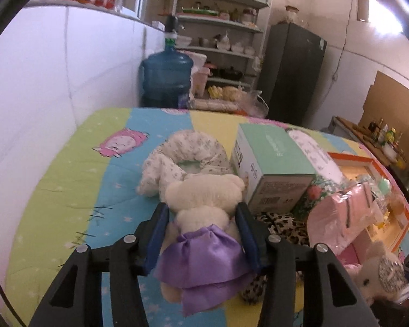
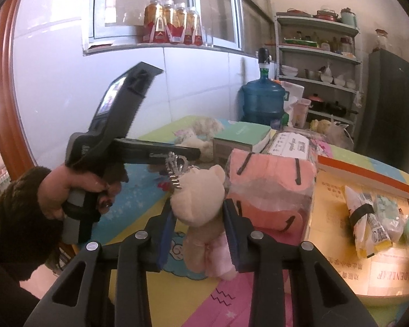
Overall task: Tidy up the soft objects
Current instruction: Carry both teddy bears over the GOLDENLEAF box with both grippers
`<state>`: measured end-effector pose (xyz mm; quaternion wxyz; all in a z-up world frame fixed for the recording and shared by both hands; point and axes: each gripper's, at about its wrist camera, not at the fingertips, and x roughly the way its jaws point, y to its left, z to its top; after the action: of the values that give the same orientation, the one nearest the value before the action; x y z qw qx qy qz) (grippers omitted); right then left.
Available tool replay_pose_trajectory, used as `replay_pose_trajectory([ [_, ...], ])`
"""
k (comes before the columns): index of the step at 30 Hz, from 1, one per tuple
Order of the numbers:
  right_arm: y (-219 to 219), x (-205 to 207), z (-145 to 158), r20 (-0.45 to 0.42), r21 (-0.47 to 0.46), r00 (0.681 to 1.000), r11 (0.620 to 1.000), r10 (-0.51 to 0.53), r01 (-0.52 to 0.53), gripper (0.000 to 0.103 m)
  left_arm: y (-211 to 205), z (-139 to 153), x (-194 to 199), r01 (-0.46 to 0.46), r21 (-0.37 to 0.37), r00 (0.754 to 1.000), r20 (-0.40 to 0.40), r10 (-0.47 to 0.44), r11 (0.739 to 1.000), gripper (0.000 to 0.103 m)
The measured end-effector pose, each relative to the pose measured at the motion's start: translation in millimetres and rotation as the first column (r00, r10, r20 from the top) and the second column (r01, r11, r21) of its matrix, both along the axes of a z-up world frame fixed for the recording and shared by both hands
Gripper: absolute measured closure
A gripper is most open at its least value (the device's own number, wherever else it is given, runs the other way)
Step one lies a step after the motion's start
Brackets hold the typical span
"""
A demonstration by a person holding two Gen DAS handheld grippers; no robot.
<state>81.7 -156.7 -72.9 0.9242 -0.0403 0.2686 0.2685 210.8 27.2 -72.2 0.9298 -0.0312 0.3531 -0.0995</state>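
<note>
Left gripper (image 1: 201,219) fingers closed on cream plush bear in purple satin skirt (image 1: 201,212), long axis straight ahead, head toward floral ring pillow (image 1: 182,152). Right gripper (image 2: 199,222) fingers grip beige plush bear in pink dress (image 2: 201,204), above colourful quilted bed cover (image 2: 139,190).

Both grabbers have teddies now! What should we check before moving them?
1. Left gripper around the white bear: ok.
2. Right gripper around the pink bear: ok.
3. Squeeze tight enough to lift: cannot tell.
4. Purple skirt hanging loose, might snag: not ok.
5. Green box crowding the white bear: not ok.
6. Where the bears belong: cannot tell.
</note>
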Motion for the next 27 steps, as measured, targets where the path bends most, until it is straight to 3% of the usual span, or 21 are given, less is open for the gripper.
replay_pose_trajectory([
  [12,2.8,-6.4,28.5,0.087,0.028,0.996,1.0,-0.015,0.012,0.068,2.1,47.0,-48.0,-0.013,0.003,0.991,0.136,0.013,1.0,0.052],
  [27,-49.4,-16.9,61.7,0.194,0.035,0.967,0.986,-0.167,0.163,0.068,-64.5,85.5,-70.7,0.112,-0.006,0.967,0.229,-0.107,0.994,0.052],
])
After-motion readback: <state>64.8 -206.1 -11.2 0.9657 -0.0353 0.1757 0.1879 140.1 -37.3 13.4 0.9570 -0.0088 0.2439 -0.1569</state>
